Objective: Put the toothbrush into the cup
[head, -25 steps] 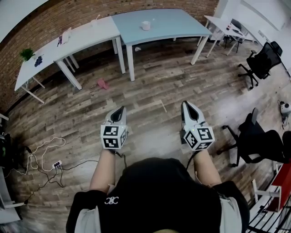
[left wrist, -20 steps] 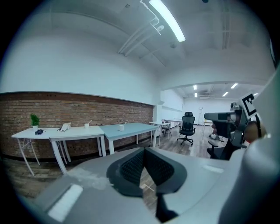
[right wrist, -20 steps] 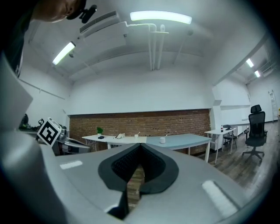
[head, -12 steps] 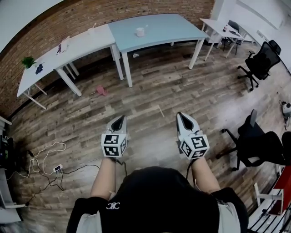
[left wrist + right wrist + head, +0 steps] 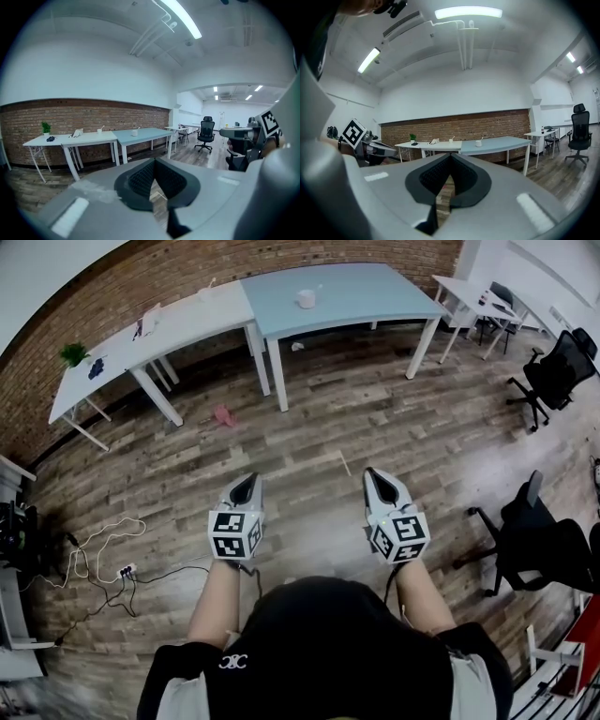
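In the head view, the left gripper (image 5: 247,482) and the right gripper (image 5: 376,474) are held side by side above the wood floor (image 5: 375,418), each narrowing to a closed point. Both are well apart from the tables. A white cup (image 5: 306,298) stands on the blue table (image 5: 375,292). A thin stick (image 5: 316,287) juts from the cup, too small to tell whether it is the toothbrush. A second cup (image 5: 204,292) sits on the white table (image 5: 178,320) next to it.

In the left gripper view, the black pads meet at their tips with nothing held between them; the cups stand far beyond.

In the right gripper view, the pads are likewise pressed together and empty, pointing towards the distant tables.
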{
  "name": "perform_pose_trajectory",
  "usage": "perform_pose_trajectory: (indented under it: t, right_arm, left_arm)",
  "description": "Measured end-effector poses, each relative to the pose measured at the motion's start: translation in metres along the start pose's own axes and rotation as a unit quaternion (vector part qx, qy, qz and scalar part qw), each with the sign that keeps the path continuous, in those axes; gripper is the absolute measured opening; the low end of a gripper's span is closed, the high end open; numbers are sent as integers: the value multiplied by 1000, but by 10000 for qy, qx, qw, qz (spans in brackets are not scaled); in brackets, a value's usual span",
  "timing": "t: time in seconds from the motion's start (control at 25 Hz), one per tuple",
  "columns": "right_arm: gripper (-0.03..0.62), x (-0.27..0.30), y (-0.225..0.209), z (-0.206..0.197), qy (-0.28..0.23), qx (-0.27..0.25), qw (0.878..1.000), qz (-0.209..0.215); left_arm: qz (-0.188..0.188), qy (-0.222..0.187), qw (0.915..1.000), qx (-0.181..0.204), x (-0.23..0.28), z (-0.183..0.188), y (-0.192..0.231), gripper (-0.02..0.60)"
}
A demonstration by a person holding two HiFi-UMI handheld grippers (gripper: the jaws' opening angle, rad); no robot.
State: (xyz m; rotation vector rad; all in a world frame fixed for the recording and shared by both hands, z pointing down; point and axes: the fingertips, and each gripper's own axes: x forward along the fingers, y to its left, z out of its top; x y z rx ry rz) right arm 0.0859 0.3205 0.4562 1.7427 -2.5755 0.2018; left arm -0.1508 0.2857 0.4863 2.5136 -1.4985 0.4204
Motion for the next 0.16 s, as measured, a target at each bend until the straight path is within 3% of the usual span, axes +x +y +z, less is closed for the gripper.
perform_pose_trajectory:
  t: [0.16]
  right_arm:
    - [8,4,-1,-8,100,43,9999,40]
  left_arm:
    - [36,26,10000,17,1,-2,1,6]
